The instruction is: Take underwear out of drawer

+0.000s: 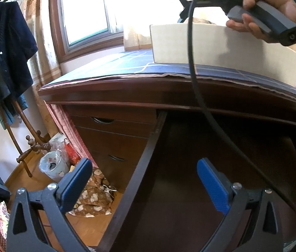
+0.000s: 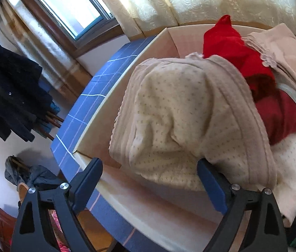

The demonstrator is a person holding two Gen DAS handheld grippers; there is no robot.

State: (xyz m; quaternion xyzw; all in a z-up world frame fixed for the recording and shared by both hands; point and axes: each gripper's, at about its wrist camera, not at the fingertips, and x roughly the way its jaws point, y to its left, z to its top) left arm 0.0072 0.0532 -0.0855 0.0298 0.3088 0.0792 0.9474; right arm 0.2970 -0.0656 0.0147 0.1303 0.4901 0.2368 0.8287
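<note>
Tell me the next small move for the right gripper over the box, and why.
Probably lift the right gripper clear of the white box. Its fingers stand wide open and the cream dotted underwear lies draped over the clothes in the box, no longer pinched, though one finger sits against its edge. The open drawer looks empty.

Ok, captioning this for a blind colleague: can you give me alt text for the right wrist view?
The open right gripper hovers over a white box of folded underwear, a cream dotted pair on top beside red ones. The box sits on a blue checked cloth.
</note>
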